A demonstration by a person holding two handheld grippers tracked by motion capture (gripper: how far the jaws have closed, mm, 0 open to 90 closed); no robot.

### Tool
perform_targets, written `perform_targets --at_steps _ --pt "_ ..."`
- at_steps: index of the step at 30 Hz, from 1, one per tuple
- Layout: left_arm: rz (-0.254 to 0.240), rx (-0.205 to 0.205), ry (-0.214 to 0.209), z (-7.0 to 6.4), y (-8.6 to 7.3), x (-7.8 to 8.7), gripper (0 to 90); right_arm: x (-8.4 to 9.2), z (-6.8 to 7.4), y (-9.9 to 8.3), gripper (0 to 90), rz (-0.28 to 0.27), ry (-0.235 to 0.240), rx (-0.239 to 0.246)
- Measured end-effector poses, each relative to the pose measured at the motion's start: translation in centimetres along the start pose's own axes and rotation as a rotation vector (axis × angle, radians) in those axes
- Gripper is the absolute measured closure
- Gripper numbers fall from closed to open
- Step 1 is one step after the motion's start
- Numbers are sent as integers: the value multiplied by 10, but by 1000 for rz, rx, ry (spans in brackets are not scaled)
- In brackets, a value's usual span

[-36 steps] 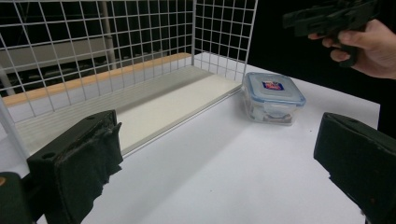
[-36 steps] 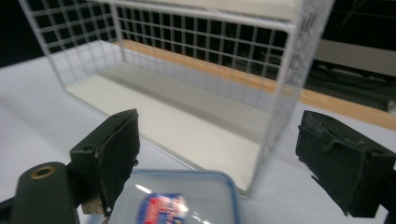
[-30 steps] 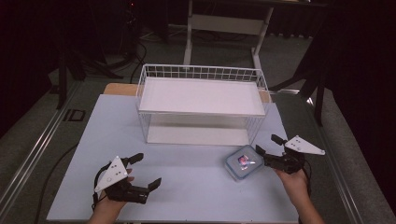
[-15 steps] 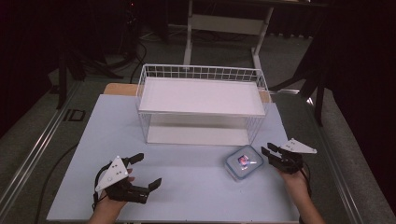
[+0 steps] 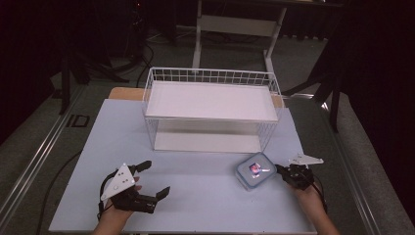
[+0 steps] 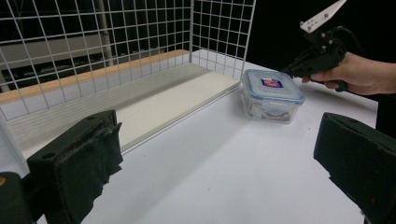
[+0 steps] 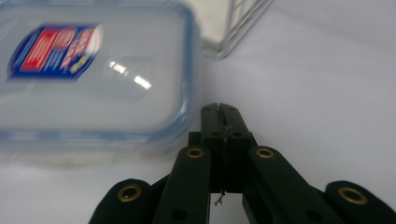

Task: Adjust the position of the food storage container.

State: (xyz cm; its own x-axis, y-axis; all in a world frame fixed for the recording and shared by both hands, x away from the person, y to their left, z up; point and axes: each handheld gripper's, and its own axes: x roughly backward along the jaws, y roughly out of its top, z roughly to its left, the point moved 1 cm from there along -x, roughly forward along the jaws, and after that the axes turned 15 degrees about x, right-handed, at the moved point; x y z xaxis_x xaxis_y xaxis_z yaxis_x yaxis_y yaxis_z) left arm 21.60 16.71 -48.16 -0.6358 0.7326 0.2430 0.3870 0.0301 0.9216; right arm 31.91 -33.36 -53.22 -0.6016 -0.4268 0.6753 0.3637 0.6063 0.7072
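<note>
**Right hand-held gripper clenched beside the container**

At the desk's (image 5: 195,196) near right, the lidded plastic container (image 5: 253,170) stands on the surface, just in front of the white wire basket (image 5: 211,83). The right hand-held gripper (image 7: 219,108) has just been closing — its jaws now meet with nothing between them, tips just beside the container's edge. The left hand-held gripper (image 5: 152,178) rests well apart — jaws spread, holding nothing.
</note>
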Motion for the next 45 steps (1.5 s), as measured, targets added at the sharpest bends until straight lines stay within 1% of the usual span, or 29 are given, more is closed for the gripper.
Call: perform_targets --at_steps 2,4,5,7,8,9,10,12,13,14,15,16,18,20,21,23,24,26,27,31,32,33,34,35,37,38,39,45 --pt "0 -2 1 0 0 0 16 0 9 0 900 0 38 3" --pt "2 -5 1 0 0 -1 16 0 17 2 900 -1 56 26" --pt "2 -5 1 -1 0 -1 16 -1 22 4 900 -2 75 29" --pt "0 -6 1 -1 0 -1 16 -3 31 7 900 -4 100 36" --pt "0 -8 0 -1 0 -1 15 -3 36 9 900 -1 108 46" --pt "0 -8 0 -1 0 -1 16 -3 36 9 900 -1 108 46" --pt "0 -9 0 -2 0 -1 16 -4 40 11 900 -2 116 52" --pt "2 -11 0 -2 0 -1 16 -6 47 14 900 -7 137 66" --pt "4 -13 -1 -2 0 -1 16 -8 54 19 900 -6 157 65" --pt "4 -13 -1 -2 0 -1 15 -9 57 21 900 -11 172 69" --pt "4 -14 0 -2 0 -1 15 -9 57 21 900 -11 172 69" --pt "4 -15 0 -2 0 -1 16 -11 64 25 900 -14 186 80" --pt "5 -13 -1 -2 0 -1 16 -13 69 29 900 -22 204 87" --pt "9 -16 0 -2 0 -2 16 -14 71 30 900 -23 206 89" --pt "9 -15 0 -3 0 -2 15 -17 74 32 900 -38 229 75" --pt "9 -15 0 -3 -1 -2 16 -18 75 33 900 -38 231 71" --pt "10 -16 -1 -3 -1 -2 16 -19 77 34 900 -47 241 68" --pt "11 -18 -1 -3 -1 -2 16 -21 79 36 900 -50 250 77" --pt "12 -18 0 -3 -1 -2 15 -22 79 36 900 -52 257 73" --pt "10 -18 2 -3 -1 -2 16 -20 79 37 900 -46 233 92" --pt "11 -17 3 -3 -1 -2 15 -17 75 38 900 -39 195 105" --pt "11 -17 2 -3 -1 -2 15 -17 75 38 900 -39 195 105" --pt "12 -16 1 -3 -1 -2 16 -16 71 40 900 -39 171 98" --pt "13 -17 1 -3 -1 -2 16 -16 69 40 900 -46 168 88" --pt "13 -18 1 -3 -1 -2 15 -16 68 41 900 -48 165 78" --pt "14 -19 1 -3 -1 -2 16 -19 65 41 900 -55 175 52" --pt "14 -19 1 -3 -1 -2 16 -19 66 41 900 -59 179 44" --pt "16 -16 -1 -3 -1 -3 15 -25 74 44 900 -48 199 52"
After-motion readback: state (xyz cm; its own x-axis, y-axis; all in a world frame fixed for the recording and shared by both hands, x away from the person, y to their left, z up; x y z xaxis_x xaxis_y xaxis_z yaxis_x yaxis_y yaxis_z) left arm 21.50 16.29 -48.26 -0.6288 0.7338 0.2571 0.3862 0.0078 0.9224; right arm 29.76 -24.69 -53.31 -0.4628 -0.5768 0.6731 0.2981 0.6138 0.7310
